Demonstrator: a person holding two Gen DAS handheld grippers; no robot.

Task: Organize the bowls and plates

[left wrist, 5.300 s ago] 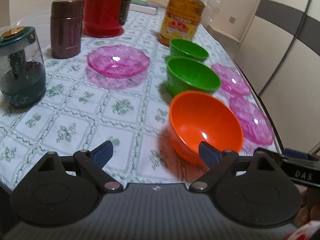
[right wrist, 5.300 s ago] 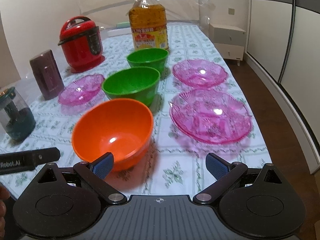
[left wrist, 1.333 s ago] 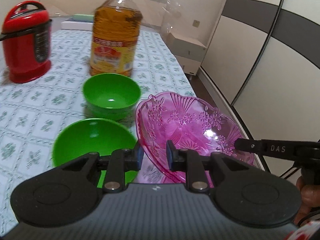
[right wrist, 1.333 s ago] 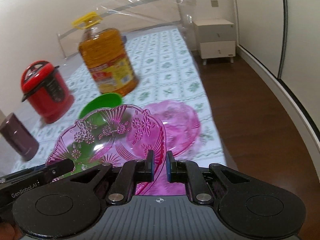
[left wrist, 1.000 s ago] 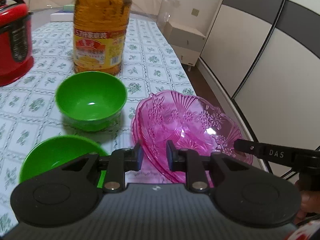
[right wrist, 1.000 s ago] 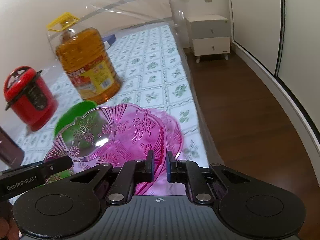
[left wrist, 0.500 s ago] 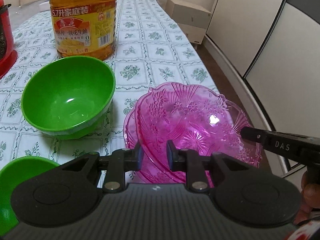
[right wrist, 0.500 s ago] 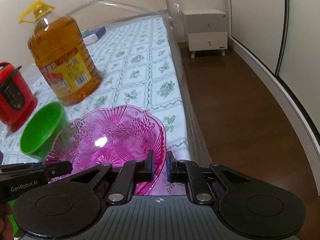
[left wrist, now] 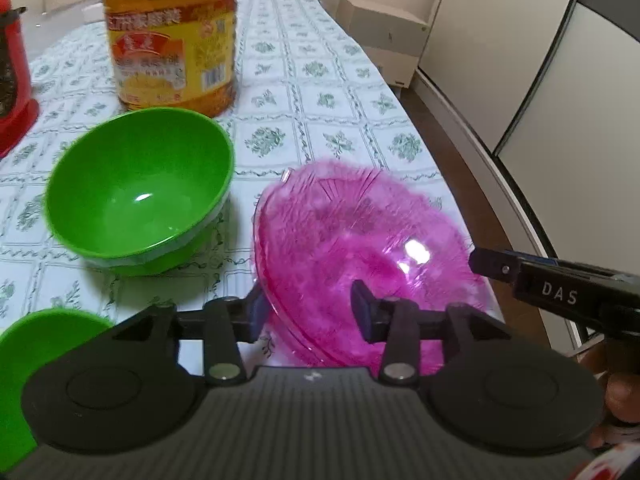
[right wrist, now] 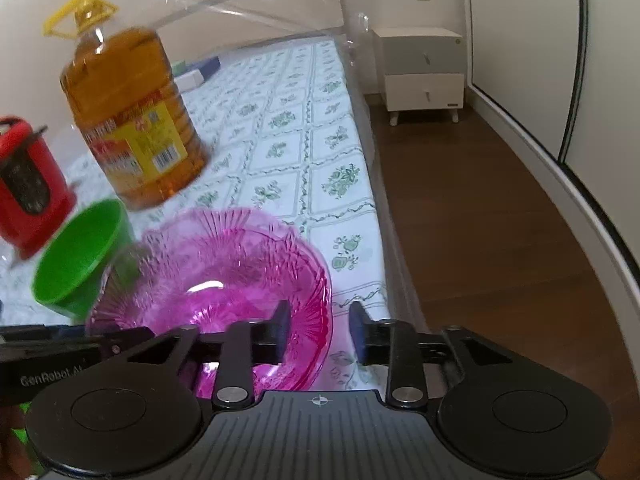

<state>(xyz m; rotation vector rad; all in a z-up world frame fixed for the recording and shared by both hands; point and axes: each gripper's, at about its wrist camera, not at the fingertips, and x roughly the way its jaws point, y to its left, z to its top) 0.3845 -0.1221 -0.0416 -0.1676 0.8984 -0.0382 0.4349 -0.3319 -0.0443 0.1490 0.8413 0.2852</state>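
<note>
Left wrist view, bottom of frame: the left gripper [left wrist: 306, 312], its blue-padded fingers [left wrist: 362, 310] apart after just opening, straddling the near rim of a translucent pink patterned glass plate [left wrist: 360, 248]. No pad presses the rim. The plate lies at centre right of the frame on a white tablecloth with green floral squares [left wrist: 336, 140], near the table's right edge; whether a second pink plate lies beneath it cannot be told through the blur. At right centre, the black tip of the other tool carries white lettering "DAS" [left wrist: 558, 294].

Right wrist view, bottom of frame: the right gripper [right wrist: 318, 330], its jaws likewise just opened and standing apart, one finger inside the same plate [right wrist: 224, 280] and one outside its rim, neither clamping it. At lower left, the other tool's body reads "GenRobot.A" [right wrist: 50, 380], the rest hidden.

Middle distance, left wrist view: a round green plastic bowl [left wrist: 140, 192] stands just beside the plate at centre left; the edge of a second green bowl [left wrist: 36, 344] shows at lower left.

Far, upper left: a large clear plastic bottle of amber cooking oil [left wrist: 172, 36] with a yellow-and-red label whose characters are too blurred to read; a red appliance [left wrist: 14, 80] at the left edge. In the right wrist view, upper right, a white two-drawer nightstand [right wrist: 422, 74] stands on the brown floor.
</note>
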